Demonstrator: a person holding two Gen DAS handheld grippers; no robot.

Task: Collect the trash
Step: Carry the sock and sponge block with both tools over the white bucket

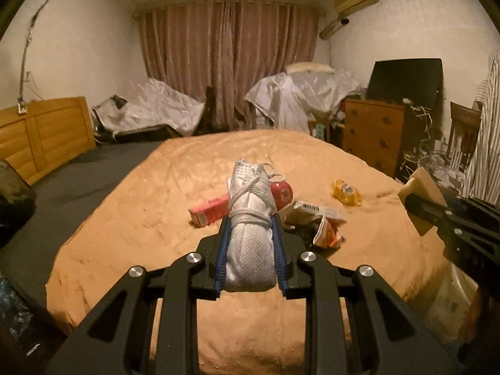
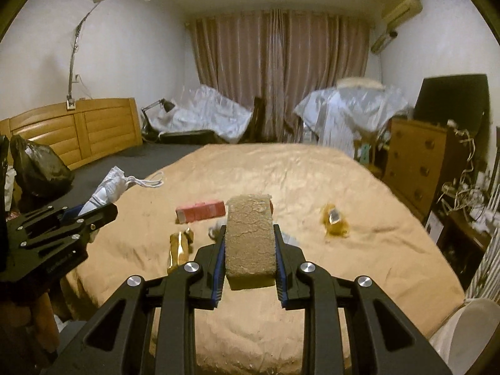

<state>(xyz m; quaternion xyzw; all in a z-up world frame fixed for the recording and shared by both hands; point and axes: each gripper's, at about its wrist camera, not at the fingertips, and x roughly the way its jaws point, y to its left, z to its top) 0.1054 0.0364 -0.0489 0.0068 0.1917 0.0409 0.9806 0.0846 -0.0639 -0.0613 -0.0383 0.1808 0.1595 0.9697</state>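
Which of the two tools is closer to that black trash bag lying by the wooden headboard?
Left. The left tool, shut on a white bundle, sits just beside the black bag; the right tool, holding a sponge, is farther right, mid-bed.

A knitted white cloth bundle (image 1: 250, 250), a rough cracked sponge block (image 2: 251, 243), a matt fuzzy blanket (image 1: 156, 218).

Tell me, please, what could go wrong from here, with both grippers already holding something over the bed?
1. The white drawstring pouch in the left gripper trails loose cords that might snag.
2. The sponge in the right gripper is soft and could slip out.
3. With both grippers full, the red carton, the yellow wrapper and the gold wrapper on the blanket might get overlooked.
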